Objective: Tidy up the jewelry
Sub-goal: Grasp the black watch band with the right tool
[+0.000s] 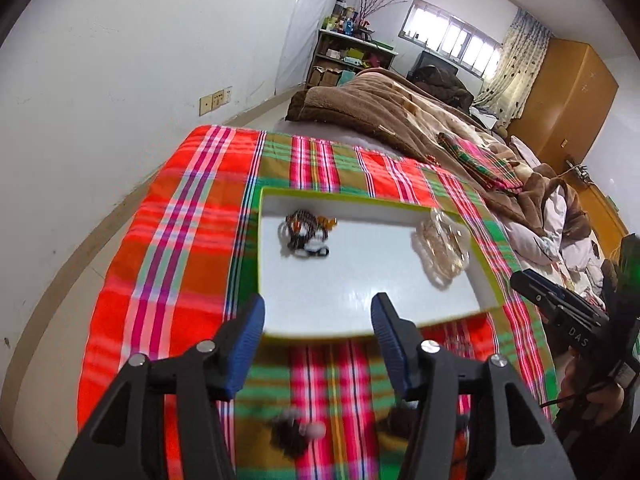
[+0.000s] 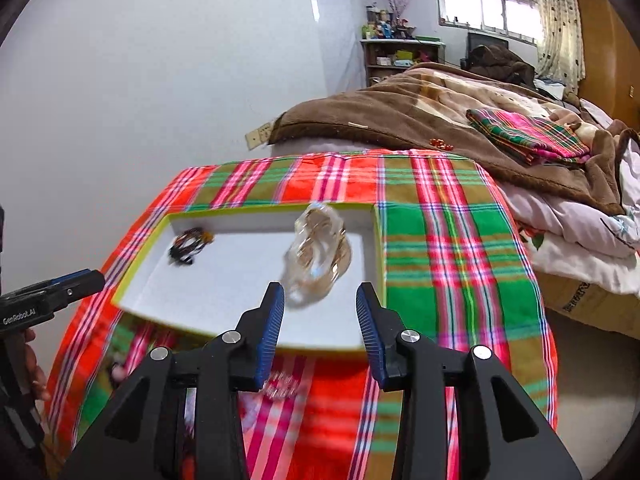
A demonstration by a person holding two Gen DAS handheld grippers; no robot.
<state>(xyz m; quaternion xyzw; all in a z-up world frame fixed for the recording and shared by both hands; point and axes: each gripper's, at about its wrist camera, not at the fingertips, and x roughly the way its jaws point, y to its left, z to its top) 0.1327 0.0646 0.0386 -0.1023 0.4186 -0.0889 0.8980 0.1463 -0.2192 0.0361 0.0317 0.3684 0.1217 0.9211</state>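
Observation:
A shallow white tray with a yellow-green rim (image 1: 256,240) (image 2: 136,256) lies on a plaid cloth. In it sit a dark beaded bracelet bundle (image 1: 306,234) (image 2: 188,246) at the far left and a pile of gold chains in clear bags (image 1: 442,250) (image 2: 320,258) at the right. My left gripper (image 1: 318,310) is open and empty above the tray's near edge. My right gripper (image 2: 320,300) is open and empty, just short of the gold pile. Blurred dark jewelry pieces (image 1: 294,434) lie on the cloth under my left gripper.
The red, green and pink plaid cloth (image 1: 168,240) (image 2: 440,240) covers the bed's near part. A brown blanket (image 2: 400,120) and a folded plaid cloth (image 2: 528,136) lie behind. The white wall is on the left. The other gripper shows at each view's edge (image 1: 560,312) (image 2: 48,292).

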